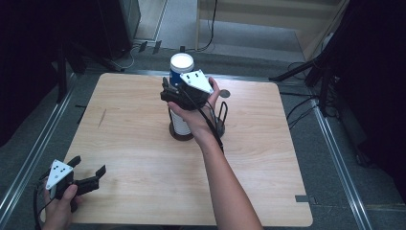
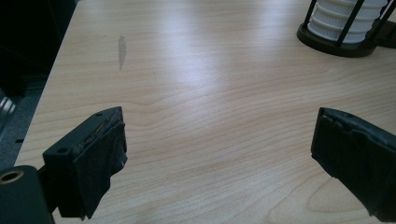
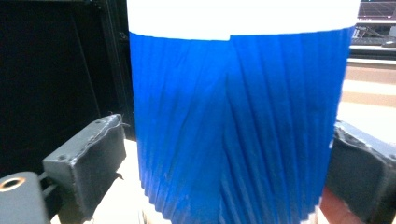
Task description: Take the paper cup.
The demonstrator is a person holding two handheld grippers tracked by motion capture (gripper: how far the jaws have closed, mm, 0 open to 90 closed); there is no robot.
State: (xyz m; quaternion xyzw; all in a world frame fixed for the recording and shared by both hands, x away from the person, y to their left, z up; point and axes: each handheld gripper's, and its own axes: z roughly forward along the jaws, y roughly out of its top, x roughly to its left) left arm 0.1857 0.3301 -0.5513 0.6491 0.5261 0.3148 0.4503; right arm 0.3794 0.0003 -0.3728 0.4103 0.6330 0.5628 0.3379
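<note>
The blue ribbed paper cup (image 3: 240,126) with its white rim tops a stack of white cups (image 1: 181,123) in a black wire holder (image 1: 221,125), upper centre of the high view. My right gripper (image 1: 168,92) brackets it, jaws either side with a slight gap at one pad, so I judge it not yet clamped. I'd close gently to avoid crushing, then lift straight up. My left gripper (image 2: 219,154) waits open, lower left, over the wooden table (image 2: 210,84)
</note>
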